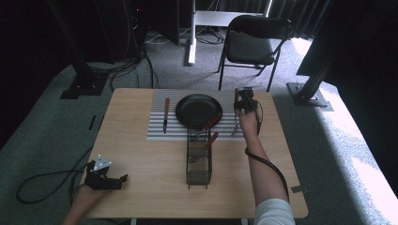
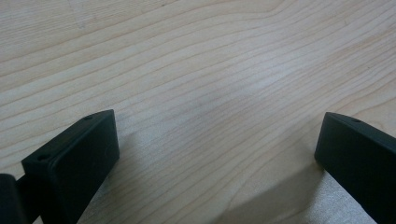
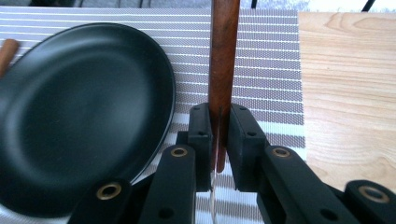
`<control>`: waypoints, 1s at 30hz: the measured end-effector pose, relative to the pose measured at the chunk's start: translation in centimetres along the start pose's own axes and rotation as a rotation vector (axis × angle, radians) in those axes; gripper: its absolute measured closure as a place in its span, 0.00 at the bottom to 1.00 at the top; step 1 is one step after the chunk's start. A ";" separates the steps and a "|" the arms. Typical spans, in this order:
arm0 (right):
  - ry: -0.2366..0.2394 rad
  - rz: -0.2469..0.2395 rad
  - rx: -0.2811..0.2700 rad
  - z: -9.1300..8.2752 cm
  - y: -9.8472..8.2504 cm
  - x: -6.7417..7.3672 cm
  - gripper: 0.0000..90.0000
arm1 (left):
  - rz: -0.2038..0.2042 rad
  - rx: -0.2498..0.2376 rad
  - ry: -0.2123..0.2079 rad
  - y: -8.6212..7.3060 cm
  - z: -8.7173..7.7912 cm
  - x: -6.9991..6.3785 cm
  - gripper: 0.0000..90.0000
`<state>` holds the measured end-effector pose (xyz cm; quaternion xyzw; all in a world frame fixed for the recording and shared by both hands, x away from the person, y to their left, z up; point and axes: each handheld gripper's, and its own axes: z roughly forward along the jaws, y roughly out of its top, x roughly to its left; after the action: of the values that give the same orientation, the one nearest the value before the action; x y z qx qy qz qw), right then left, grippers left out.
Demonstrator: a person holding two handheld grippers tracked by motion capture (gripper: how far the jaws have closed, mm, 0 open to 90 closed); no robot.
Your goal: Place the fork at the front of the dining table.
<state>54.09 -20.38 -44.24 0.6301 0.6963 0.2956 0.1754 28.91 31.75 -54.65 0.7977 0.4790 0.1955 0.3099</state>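
Note:
My right gripper (image 1: 244, 104) (image 3: 219, 116) is over the right part of the striped placemat (image 1: 157, 131) (image 3: 271, 56), just right of the black plate (image 1: 198, 110) (image 3: 79, 116). It is shut on a utensil with a brown wooden handle (image 3: 223, 60). The utensil's pale metal end (image 1: 233, 125) points back toward the person. My left gripper (image 1: 123, 181) (image 2: 219, 140) rests low over bare wood near the table's front left corner. It is open, with nothing between its jaws.
A knife (image 1: 166, 114) with a brown handle lies on the placemat left of the plate. A black wire basket (image 1: 199, 161) stands mid-table with two wooden-handled utensils (image 1: 211, 139) leaning in it. A folding chair (image 1: 253, 44) stands beyond the far edge.

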 end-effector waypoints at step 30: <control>-0.058 0.062 0.176 9.0 0.2 0.2 0.73 | 0.000 0.000 0.000 0.0 0.0 0.0 0.00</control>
<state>59.76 -18.42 -50.91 0.6726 0.6943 0.2202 0.1303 28.91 31.76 -54.65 0.7977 0.4789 0.1954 0.3100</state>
